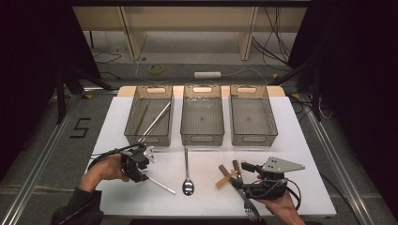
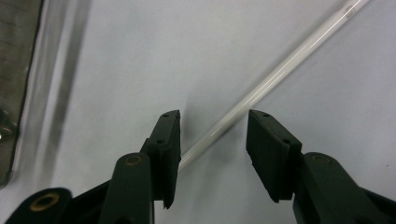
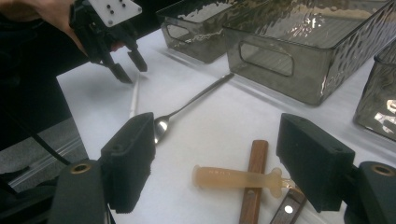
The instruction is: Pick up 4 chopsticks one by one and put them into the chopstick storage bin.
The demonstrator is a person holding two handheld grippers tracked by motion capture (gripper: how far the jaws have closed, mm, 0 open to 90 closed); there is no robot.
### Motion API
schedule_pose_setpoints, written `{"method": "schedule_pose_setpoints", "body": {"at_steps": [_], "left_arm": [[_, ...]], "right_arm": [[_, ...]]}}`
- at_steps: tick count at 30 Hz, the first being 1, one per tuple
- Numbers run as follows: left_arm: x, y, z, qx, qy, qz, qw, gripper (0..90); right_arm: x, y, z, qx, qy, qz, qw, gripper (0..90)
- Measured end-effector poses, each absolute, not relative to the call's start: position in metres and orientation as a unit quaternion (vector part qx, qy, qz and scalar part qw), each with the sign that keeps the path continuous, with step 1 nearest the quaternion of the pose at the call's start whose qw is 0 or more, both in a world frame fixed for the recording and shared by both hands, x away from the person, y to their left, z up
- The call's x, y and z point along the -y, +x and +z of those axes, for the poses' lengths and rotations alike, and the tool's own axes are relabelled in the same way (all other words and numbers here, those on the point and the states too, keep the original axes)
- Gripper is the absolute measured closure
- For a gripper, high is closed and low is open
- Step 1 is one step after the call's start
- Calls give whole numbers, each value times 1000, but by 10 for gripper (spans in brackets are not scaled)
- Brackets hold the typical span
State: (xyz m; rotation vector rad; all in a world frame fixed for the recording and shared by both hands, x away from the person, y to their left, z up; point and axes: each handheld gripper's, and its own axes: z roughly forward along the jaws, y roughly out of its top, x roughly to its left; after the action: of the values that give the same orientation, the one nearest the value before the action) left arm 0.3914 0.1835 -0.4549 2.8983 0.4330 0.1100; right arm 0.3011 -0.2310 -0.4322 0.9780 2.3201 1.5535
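A thin white stick point(image 1: 162, 185) lies flat on the white table cover point(image 1: 117, 122) at the front left. My left gripper point(image 1: 143, 177) is down over its near end. In the left gripper view the stick point(image 2: 280, 74) runs slantwise between the two pads of the left gripper point(image 2: 212, 126), which stand apart and do not press on it. My right gripper point(image 1: 240, 176) stays open at the front right. Its jaws point(image 3: 224, 163) stand wide over an amber handle point(image 3: 233, 177) lying across a wooden handle point(image 3: 254, 182). The left gripper point(image 3: 128, 67) also appears far off in the right gripper view.
A metal spoon point(image 1: 187, 173) lies in the middle, bowl toward me. A fork point(image 1: 248, 206) lies by my right hand. Three grey see-through bins stand at the back: left point(image 1: 133, 136), middle point(image 1: 202, 140), right point(image 1: 253, 139). The left bin holds another white stick point(image 1: 157, 119).
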Motion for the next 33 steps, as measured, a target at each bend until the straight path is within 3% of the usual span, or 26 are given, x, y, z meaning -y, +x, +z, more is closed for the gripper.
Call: {"method": "schedule_pose_setpoints", "body": {"at_steps": [17, 23, 33], "left_arm": [[-183, 391, -458, -127, 986, 29, 104, 664], [-180, 389, -462, -113, 989, 21, 90, 621], [-179, 387, -461, -94, 992, 17, 86, 698]], "right_arm": [[231, 301, -432, -781, 328, 523, 93, 292], [231, 301, -432, -781, 328, 523, 93, 292], [231, 301, -432, -781, 329, 523, 92, 292]]}}
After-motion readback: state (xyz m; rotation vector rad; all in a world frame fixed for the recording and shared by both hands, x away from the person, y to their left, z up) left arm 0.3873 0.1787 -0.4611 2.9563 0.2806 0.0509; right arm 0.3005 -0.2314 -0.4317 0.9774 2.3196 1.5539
